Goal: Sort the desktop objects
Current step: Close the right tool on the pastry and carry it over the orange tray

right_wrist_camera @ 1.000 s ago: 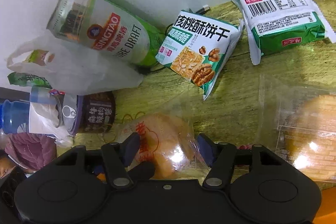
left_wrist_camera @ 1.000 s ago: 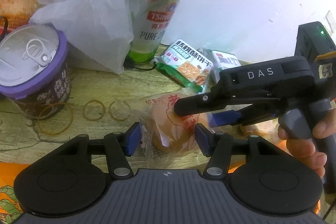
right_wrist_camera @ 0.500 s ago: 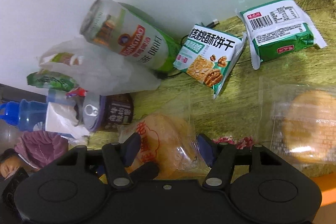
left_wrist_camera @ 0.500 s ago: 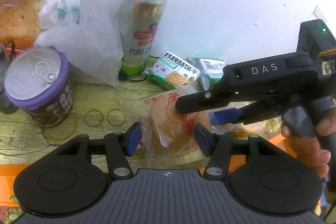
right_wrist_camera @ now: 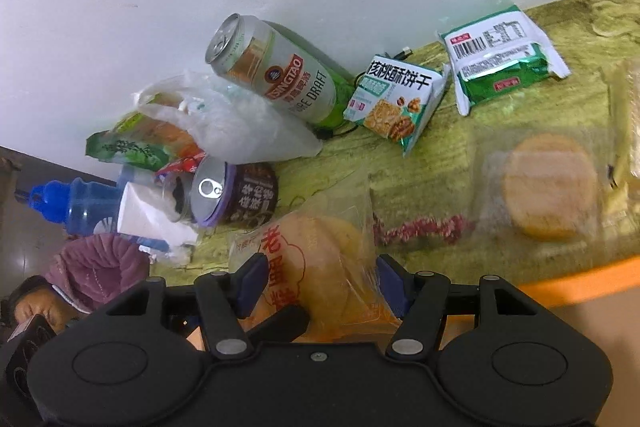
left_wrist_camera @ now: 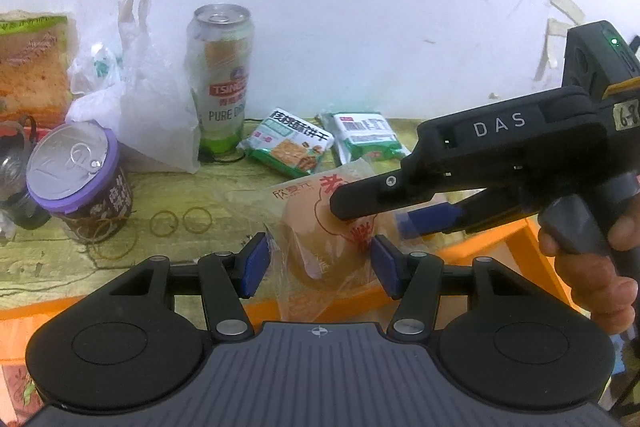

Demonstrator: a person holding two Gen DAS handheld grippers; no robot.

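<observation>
Looks like the carrying step of the sort: holding one bagged bun (left_wrist_camera: 316,239) up off the table (left_wrist_camera: 224,195), right over the rim of an orange box (left_wrist_camera: 500,239). Squeezing it with the left gripper (left_wrist_camera: 322,265), blue pads against the wrapper on both sides. Pinching it with the right gripper (right_wrist_camera: 320,283) too, from the other side, with the bun sitting between its pads. Probably next: moving over the orange box, lowering gently, then letting go with both together. Needs a soft, even hold, since a bun squashes easily and a slippery wrapper can slide out. Needs care not to pull apart either, or the bag may tear. About the bun itself: round, golden brown and puffy, sealed in a clear crinkly bag with big red Chinese letters printed on the front. Plenty left to sort on the table behind: a tall beer can (left_wrist_camera: 222,79) standing by the wall, a walnut biscuit pack (left_wrist_camera: 288,143), a green snack pack (left_wrist_camera: 366,135) just beside it, a purple-lidded tin (left_wrist_camera: 76,179), some rubber bands (left_wrist_camera: 180,221), and a white plastic bag (left_wrist_camera: 144,107). Cannot see inside the orange box from here.
</observation>
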